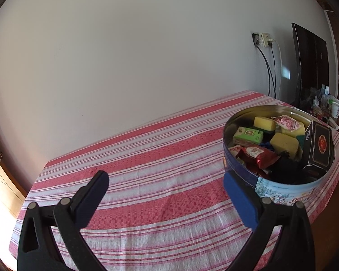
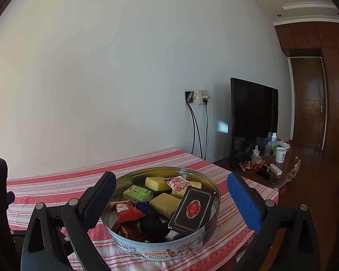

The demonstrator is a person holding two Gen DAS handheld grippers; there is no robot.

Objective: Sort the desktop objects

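Note:
A round blue cookie tin stands on the red-and-white striped tablecloth; it also shows in the left wrist view. It holds yellow sponges, a green packet, red snack packets, a pink-candy bag, a dark bundle and a black box leaning on the rim. My right gripper is open, above and in front of the tin. My left gripper is open and empty over the cloth, left of the tin.
A white wall with sockets and hanging cables lies behind the table. A dark monitor stands on a wooden side table at the right with bottles, a cup and a phone. A wooden door is far right.

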